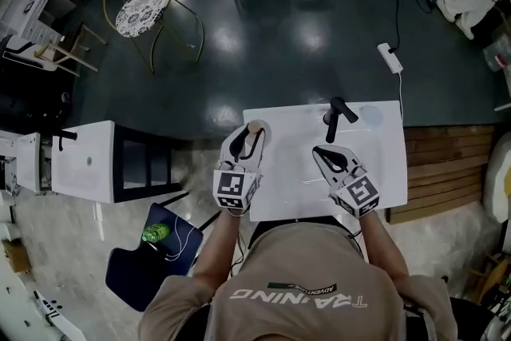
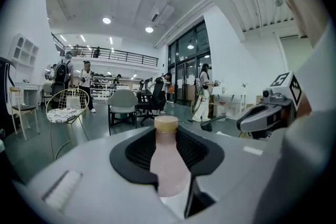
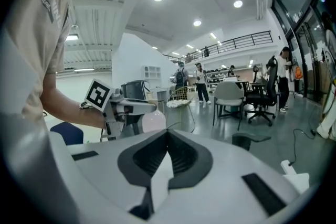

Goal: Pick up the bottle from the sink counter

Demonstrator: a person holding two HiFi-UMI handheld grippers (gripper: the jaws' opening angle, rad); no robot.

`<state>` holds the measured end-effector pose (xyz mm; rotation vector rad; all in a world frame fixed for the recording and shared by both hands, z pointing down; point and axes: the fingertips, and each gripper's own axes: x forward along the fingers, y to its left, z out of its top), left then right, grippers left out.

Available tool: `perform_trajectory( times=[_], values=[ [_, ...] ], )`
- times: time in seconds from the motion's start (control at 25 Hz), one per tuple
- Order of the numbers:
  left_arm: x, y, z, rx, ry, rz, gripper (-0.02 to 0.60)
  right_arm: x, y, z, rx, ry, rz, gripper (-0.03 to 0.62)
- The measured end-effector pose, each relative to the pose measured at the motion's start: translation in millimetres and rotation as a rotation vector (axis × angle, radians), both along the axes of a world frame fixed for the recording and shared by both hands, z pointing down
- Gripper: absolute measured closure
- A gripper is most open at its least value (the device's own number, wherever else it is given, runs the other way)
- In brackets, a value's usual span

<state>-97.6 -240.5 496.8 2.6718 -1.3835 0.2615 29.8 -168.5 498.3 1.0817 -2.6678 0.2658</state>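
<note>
Head view: person stands at the white bench (image 1: pixel 289 124), w/ a black faucet (image 1: pixel 335 114) near its far edge. The left gripper (image 1: pixel 249 141) sits at the bench's left edge w/ the bottle (image 1: pixel 256 126) upright at its tip, tan cap showing. The right gripper (image 1: pixel 321 151) is over the middle of the bench, just short of the faucet, nothing at its tip. Left gripper view: the pale pink bottle fills the gap, and the black fingers (image 2: pixel 132 152) press on its body from both sides, neck and cap poking up above them, so the grip looks made. White bench surface shows below, but can't tell whether the bottle's base is clear of it or touching. Right gripper view: its fingers (image 3: pixel 152 157) meet at the tips, closed on nothing; the left gripper w/ the bottle shows off to the left, well apart. Judgement: reach and grasp are done; what's left is the lift, or confirming the bottle is off the bench. The right gripper has no part in it so far.
</note>
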Motion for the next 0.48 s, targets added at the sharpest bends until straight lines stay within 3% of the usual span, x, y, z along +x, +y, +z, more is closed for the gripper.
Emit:
perform_trajectory(
  times=[0.48],
  values=[
    [-9, -26, 73, -0.058, 0.012, -0.011, 0.454, -20, -10, 39, -0.052, 0.047, -0.035, 0.587]
  ],
)
